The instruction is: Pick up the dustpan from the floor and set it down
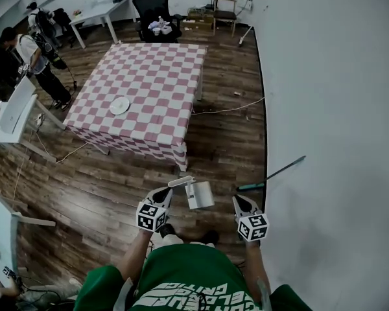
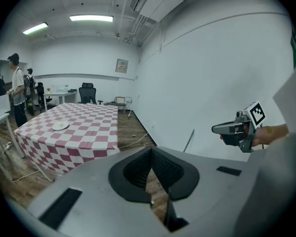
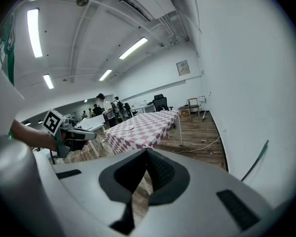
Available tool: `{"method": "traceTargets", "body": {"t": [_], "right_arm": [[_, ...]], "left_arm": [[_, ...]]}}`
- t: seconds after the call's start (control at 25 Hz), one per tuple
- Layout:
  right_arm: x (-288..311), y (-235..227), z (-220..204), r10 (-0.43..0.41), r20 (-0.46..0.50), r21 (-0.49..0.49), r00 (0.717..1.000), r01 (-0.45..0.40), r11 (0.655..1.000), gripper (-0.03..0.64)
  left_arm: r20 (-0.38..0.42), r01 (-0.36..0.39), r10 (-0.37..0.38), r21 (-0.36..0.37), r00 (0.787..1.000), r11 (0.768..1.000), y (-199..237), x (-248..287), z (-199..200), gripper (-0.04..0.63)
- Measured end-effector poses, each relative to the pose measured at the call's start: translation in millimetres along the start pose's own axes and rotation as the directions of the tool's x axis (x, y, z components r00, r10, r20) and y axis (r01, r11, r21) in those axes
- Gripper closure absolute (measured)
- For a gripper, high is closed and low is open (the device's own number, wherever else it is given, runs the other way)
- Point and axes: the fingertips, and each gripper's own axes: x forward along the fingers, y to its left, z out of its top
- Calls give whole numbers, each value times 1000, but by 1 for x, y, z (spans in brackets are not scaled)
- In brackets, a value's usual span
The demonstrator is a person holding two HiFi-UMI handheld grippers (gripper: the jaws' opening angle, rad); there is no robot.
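A white dustpan [image 1: 200,194] is low over the wooden floor in front of the person's feet, its short handle [image 1: 181,181] pointing left. My left gripper [image 1: 165,191] is just left of that handle; the head view does not show whether they touch. Its own view shows the left gripper [image 2: 151,149] with jaws together and nothing between them. My right gripper [image 1: 238,201] hangs to the right of the dustpan, apart from it. In the right gripper view the right gripper [image 3: 147,150] also has its jaws together and empty.
A table with a red-checked cloth [image 1: 142,89] and a white plate [image 1: 119,105] stands ahead. A dark pole [image 1: 272,173] leans on the white wall at the right. A cable [image 1: 230,109] runs across the floor. White desks [image 1: 13,112] and people [image 1: 39,57] are at the left.
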Motion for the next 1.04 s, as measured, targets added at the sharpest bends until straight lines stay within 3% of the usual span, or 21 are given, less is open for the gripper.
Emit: {"method": "traceTargets", "body": {"t": [1.04], "right_arm": [[61,70,1,18,-39,-60,999,-20,998,609]], "left_arm": [[7,-13,13,-59,1000,998,74,-43,-24,591]]}}
